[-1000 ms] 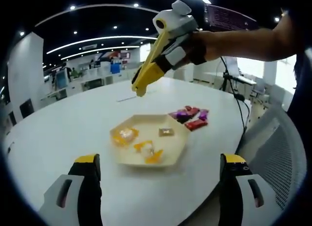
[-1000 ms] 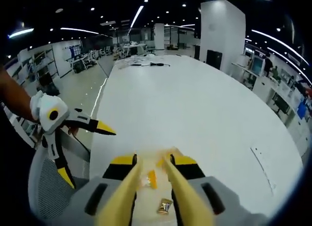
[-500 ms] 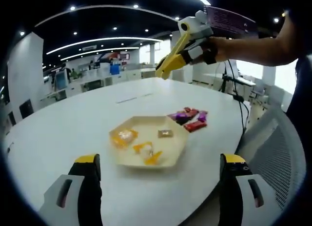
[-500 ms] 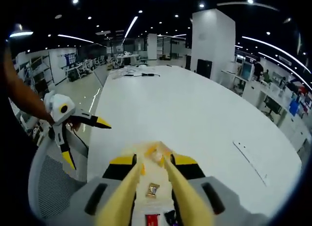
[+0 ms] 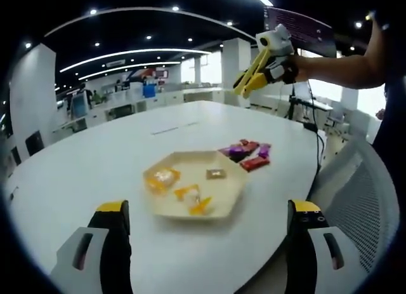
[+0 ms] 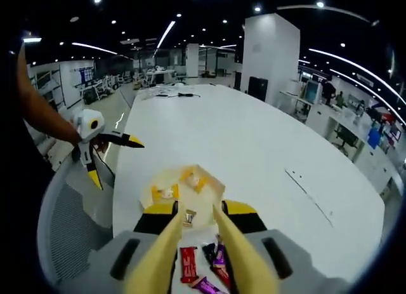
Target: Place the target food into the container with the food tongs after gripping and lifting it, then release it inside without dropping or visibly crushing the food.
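Several red and purple wrapped sweets point(image 5: 247, 155) seen lying on the white counter point(image 5: 82, 167), just beside the tray point(image 5: 158, 205) and touching none of the claws. Saw yellow sweets point(image 5: 162, 178) and one brown sweet point(image 5: 216, 173) already inside that six-sided tray. Found the yellow food tongs point(image 5: 250, 78) high in the air, well apart from the sweets, with nothing between the tips. Saw the right claw point(image 6: 200, 208) squeezed narrow around the tongs, one tong arm against each jaw. Noticed the left claw point(image 5: 209, 206) spread wide, holding nothing, low and near the tray. Spotted a bare arm point(image 5: 336, 68) and a grey mesh chair point(image 5: 361, 199) further out.
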Motion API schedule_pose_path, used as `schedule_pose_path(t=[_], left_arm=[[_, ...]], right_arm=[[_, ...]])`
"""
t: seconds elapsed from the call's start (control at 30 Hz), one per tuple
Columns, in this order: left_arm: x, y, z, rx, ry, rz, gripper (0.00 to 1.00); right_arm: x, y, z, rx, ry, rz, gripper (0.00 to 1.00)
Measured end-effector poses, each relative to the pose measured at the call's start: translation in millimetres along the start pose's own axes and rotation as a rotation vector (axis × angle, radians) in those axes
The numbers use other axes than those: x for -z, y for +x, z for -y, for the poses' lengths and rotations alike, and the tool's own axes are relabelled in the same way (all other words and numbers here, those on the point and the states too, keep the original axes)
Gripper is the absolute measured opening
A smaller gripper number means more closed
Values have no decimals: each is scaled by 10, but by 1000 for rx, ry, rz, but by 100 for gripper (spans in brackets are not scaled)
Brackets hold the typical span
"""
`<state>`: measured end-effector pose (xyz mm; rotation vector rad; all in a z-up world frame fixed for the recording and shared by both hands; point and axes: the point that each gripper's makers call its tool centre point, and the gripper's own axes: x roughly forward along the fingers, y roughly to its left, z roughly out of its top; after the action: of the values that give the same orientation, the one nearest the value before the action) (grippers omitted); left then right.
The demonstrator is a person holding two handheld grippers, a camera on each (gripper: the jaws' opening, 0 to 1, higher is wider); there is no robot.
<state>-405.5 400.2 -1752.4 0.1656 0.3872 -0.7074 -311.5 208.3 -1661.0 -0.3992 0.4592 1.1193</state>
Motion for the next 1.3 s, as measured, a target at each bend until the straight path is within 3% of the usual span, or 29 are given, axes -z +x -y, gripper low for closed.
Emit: schedule_pose_path(t=[0.2, 0.47, 0.93, 1.3], left_arm=[[-25, -16, -57, -34, 2, 9, 99], [-14, -10, -42, -30, 1, 6, 99], [-16, -9, -51, -31, -9, 9, 99], [-14, -15, -69, -38, -26, 4, 99]], right_arm=[[136, -89, 40, -15, 25, 5, 26], [193, -216, 28, -28, 5, 31, 26], [529, -475, 180, -14, -9, -6, 26], [907, -593, 204, -11, -15, -62, 26]])
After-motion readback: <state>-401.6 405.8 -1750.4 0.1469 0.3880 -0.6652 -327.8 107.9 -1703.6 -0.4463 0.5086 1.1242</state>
